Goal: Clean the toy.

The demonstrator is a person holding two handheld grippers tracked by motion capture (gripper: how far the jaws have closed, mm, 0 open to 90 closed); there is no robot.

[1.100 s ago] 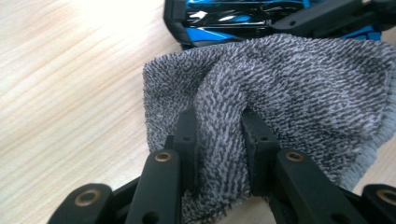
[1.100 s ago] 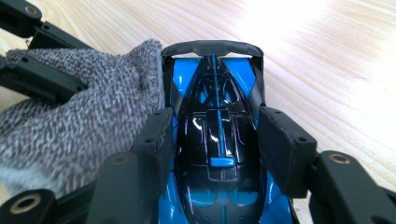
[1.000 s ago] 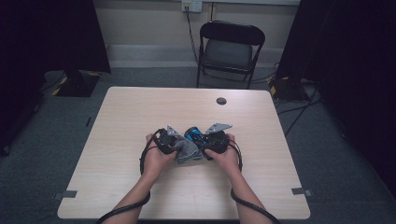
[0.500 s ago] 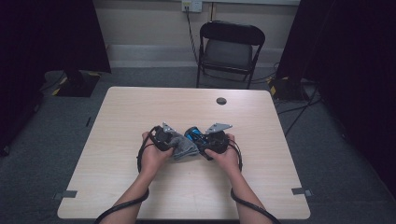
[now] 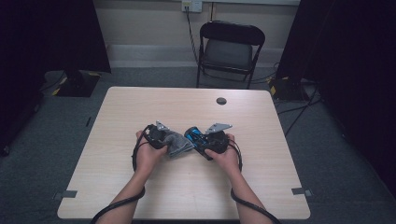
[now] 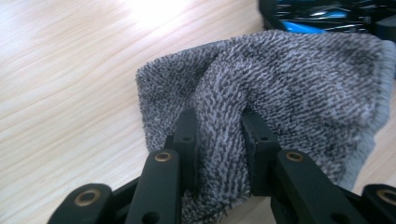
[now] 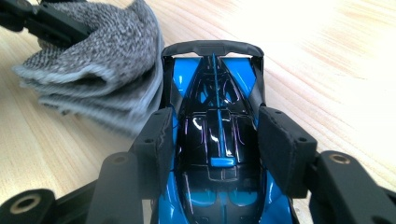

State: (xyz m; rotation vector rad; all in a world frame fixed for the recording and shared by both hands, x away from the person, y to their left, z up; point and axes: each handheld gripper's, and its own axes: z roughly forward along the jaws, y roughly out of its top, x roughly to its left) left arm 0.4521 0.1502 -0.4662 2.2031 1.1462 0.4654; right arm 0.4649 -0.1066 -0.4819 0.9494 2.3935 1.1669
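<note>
Near the middle of the desk (image 5: 116,186), a little toward its near edge, two hands each hold one tool. One left tool (image 6: 217,135) is clamped on a fold of the single grey knitted cloth (image 6: 289,88), which lies bunched on the wood. Just beside it, one right tool (image 7: 219,135) grips the one blue and black toy car (image 7: 217,116) by its flanks. Cloth and car touch. Farther off, one small dark disc (image 5: 221,101) sits close to the far edge.

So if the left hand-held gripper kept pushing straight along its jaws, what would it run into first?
Past the grey cloth it already pinches, the left hand-held gripper would probably meet the blue and black toy car first, just behind the cloth's far edge; depth there is uncertain.
</note>
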